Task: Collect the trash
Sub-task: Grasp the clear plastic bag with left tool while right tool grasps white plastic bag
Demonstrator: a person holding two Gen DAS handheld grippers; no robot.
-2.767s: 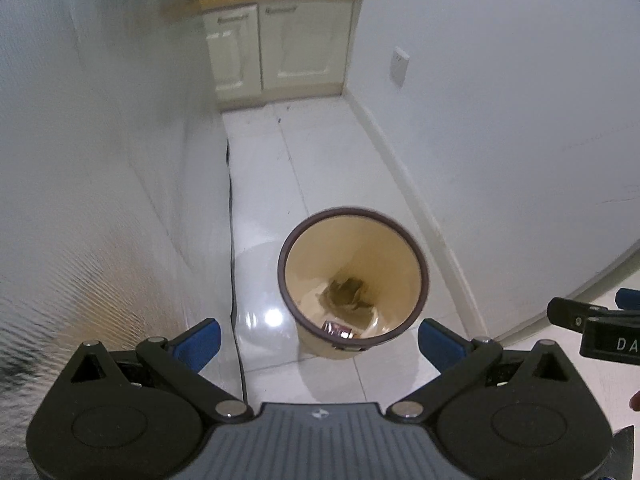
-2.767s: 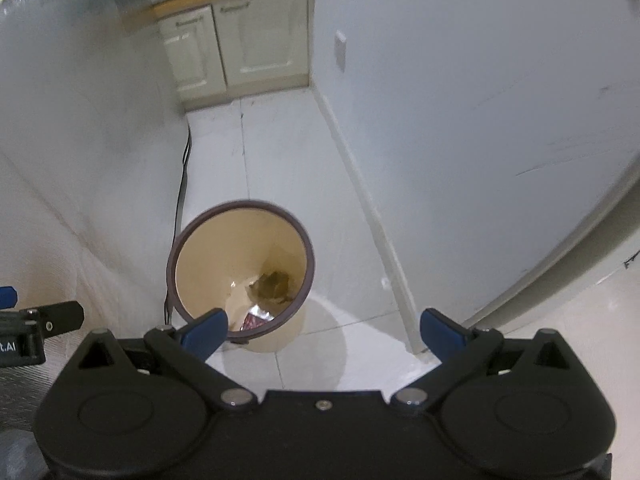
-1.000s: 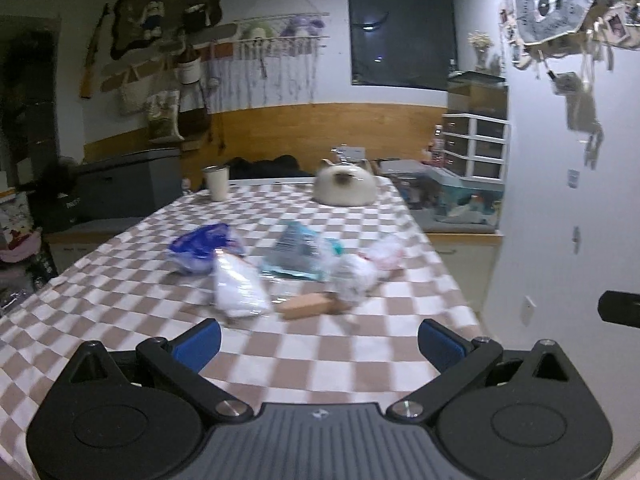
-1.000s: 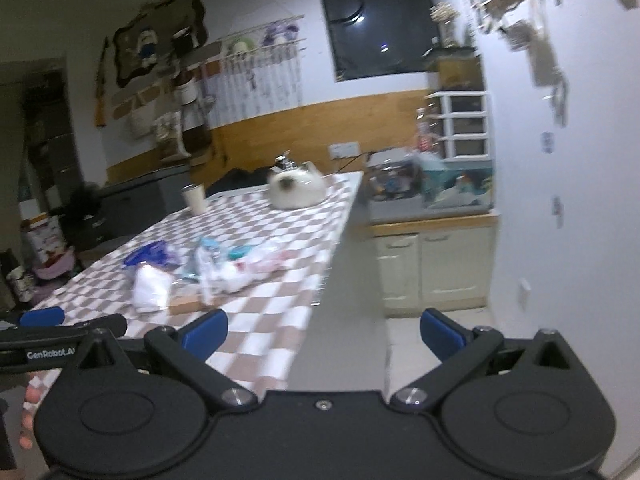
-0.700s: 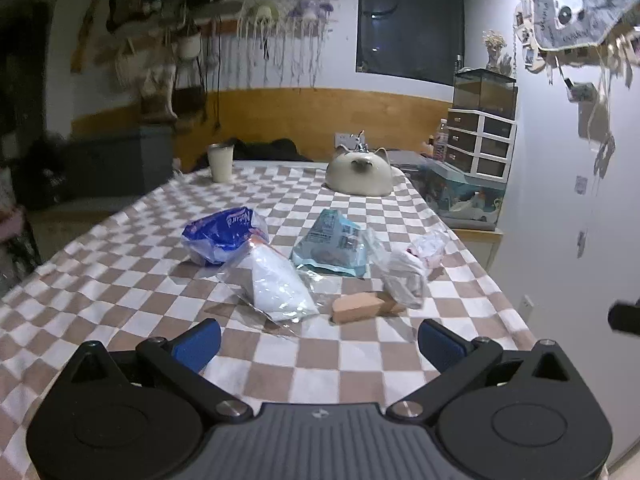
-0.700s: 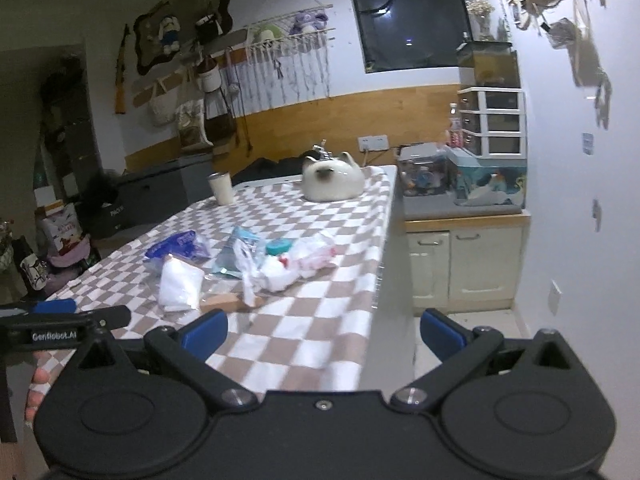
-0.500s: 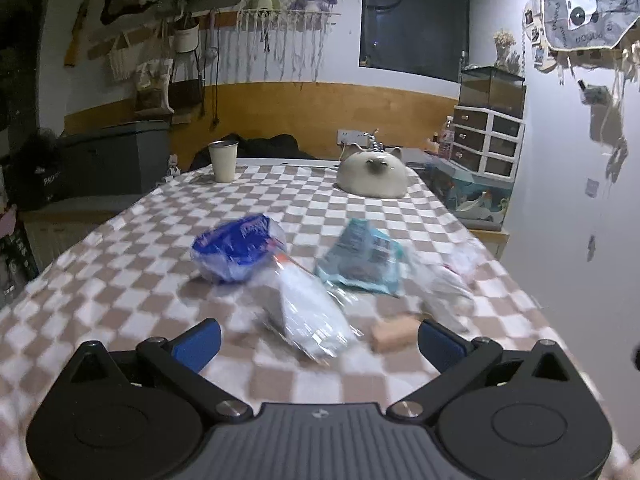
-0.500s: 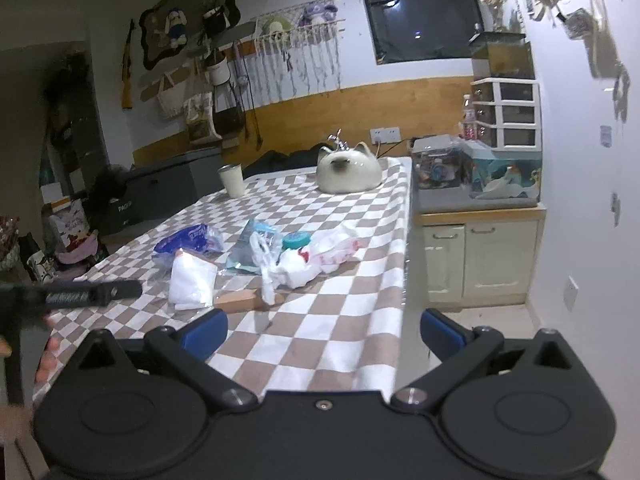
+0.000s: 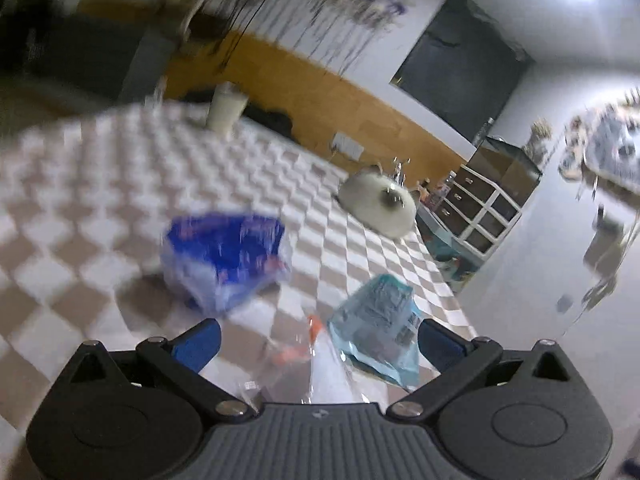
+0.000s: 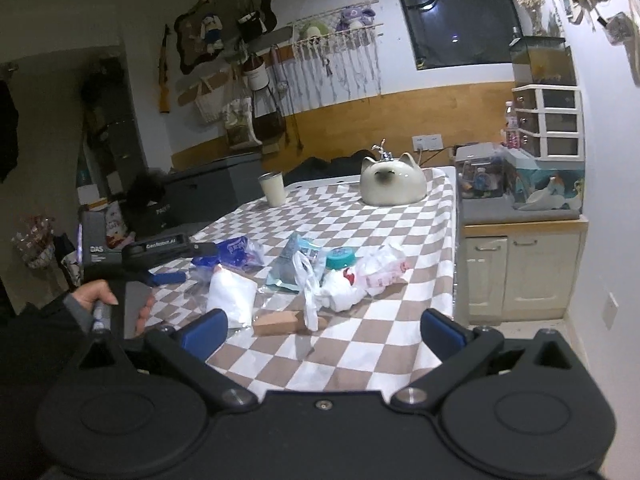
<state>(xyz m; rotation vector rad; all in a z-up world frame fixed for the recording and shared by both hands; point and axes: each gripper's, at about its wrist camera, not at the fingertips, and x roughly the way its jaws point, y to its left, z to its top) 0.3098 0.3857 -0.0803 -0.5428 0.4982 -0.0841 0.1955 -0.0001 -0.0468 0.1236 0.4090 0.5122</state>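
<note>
Trash lies in a heap on the checkered table (image 10: 360, 344): a blue wrapper (image 10: 236, 249) (image 9: 224, 256), a teal packet (image 10: 298, 264) (image 9: 380, 332), a clear bag with white filling (image 10: 232, 298) (image 9: 326, 372), knotted white bags (image 10: 348, 280) and a tan block (image 10: 276, 323). My left gripper (image 9: 318, 336) is open, low over the clear bag with the blue wrapper just ahead; it also shows in the right wrist view (image 10: 188, 260), held by a hand (image 10: 98, 294). My right gripper (image 10: 324, 328) is open and holds nothing, short of the table's near edge.
A cat-shaped ceramic piece (image 10: 392, 184) and a pale cup (image 10: 273, 188) stand at the table's far end. Cream cabinets (image 10: 520, 272) with a cluttered counter run along the right wall. A dark box (image 10: 216, 188) sits behind the table at left.
Both grippers swung up from the bin on the floor to the table. The left one has since pushed forward and tilted, close over the clear bag and blue wrapper; the right has hardly moved.
</note>
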